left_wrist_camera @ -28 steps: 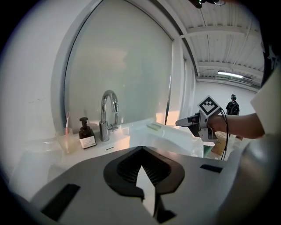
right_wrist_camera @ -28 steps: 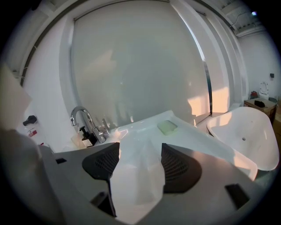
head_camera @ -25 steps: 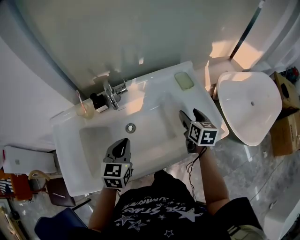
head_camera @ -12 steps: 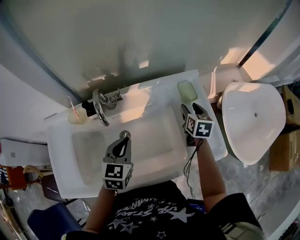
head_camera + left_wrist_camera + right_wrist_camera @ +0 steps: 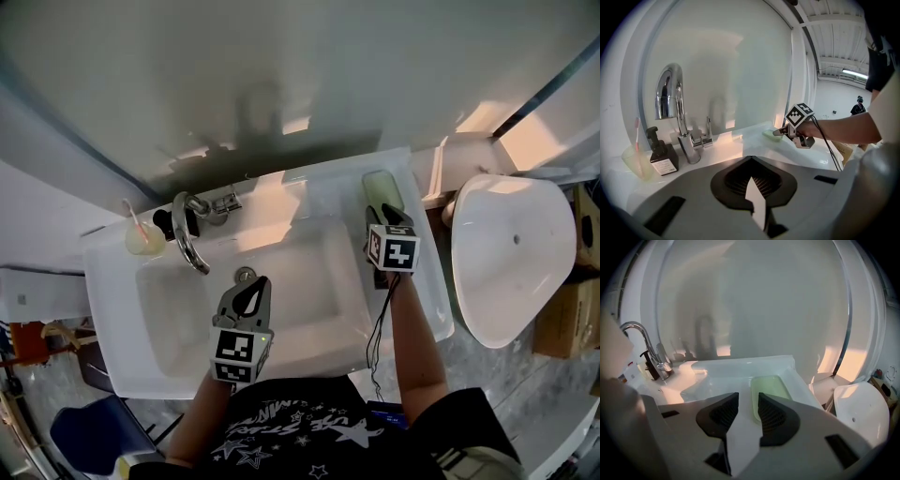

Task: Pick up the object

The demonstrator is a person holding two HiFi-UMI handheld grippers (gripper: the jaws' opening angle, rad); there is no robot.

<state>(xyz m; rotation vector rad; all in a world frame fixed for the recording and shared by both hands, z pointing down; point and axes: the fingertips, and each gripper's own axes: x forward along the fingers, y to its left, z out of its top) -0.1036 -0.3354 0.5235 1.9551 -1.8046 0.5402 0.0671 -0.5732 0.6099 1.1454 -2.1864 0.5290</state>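
A pale green soap dish [image 5: 380,187] [image 5: 772,386] lies on the back right corner of the white sink [image 5: 127,370]. My right gripper [image 5: 384,217] [image 5: 748,397] has reached the dish's near end. Its jaws are closing, with the dish's left rim in the gap between them. A gap still shows beside the rim, and the pads do not press on it. In the left gripper view, the right gripper [image 5: 781,133] touches the dish [image 5: 769,135]. My left gripper [image 5: 248,295] [image 5: 751,163] hangs shut and empty over the basin, near the drain [image 5: 245,276].
A chrome faucet [image 5: 187,242] [image 5: 670,93] stands at the back left. Beside it are a dark soap dispenser [image 5: 161,223] [image 5: 658,152] and a cup with a toothbrush [image 5: 141,239]. A white toilet [image 5: 511,253] and a cardboard box [image 5: 572,314] stand to the right.
My right gripper has moved forward to the soap dish, and its jaws have narrowed. The left gripper has stayed shut over the basin.
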